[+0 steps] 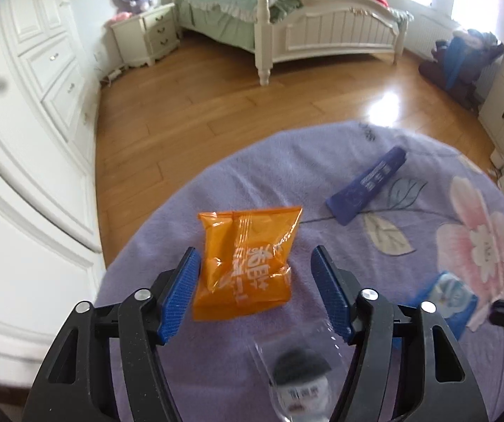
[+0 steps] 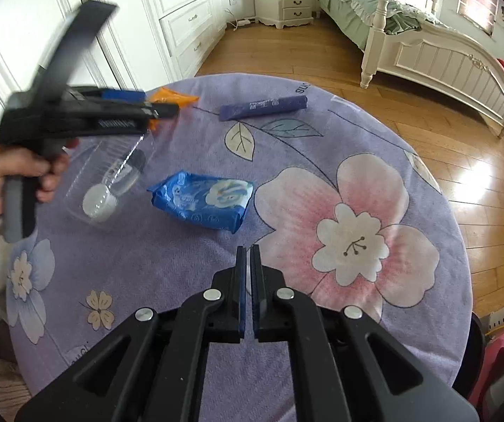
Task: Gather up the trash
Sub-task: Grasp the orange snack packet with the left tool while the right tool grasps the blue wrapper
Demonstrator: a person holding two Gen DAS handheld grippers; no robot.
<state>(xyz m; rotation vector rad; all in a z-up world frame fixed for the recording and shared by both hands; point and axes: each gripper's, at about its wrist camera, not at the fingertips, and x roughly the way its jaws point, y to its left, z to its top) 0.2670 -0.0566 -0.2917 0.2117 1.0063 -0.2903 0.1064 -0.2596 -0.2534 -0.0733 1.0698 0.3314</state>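
An orange snack packet (image 1: 248, 263) lies flat on the purple flowered tablecloth (image 1: 287, 161). My left gripper (image 1: 255, 251) hovers over it, open, one blue pad on each side of the packet and neither pressing on it. In the right wrist view a hand (image 2: 2, 176) holds that left gripper (image 2: 146, 103), blurred, above the orange packet (image 2: 171, 100). My right gripper (image 2: 248, 249) is shut with nothing between its fingers, over the cloth near the pink flower. A purple tube (image 2: 262, 107), a blue wrapped pack (image 2: 202, 202) and a clear plastic cup (image 2: 107, 183) on its side also lie on the table.
The table is round, and its edge (image 1: 167, 211) drops to a wooden floor (image 1: 216, 105). White wardrobe doors (image 1: 23, 140) stand close on the left. A bed (image 1: 322, 35) and a nightstand (image 1: 146, 35) stand far behind. The purple tube (image 1: 368, 184) and blue pack (image 1: 445, 299) lie to the right of the left gripper.
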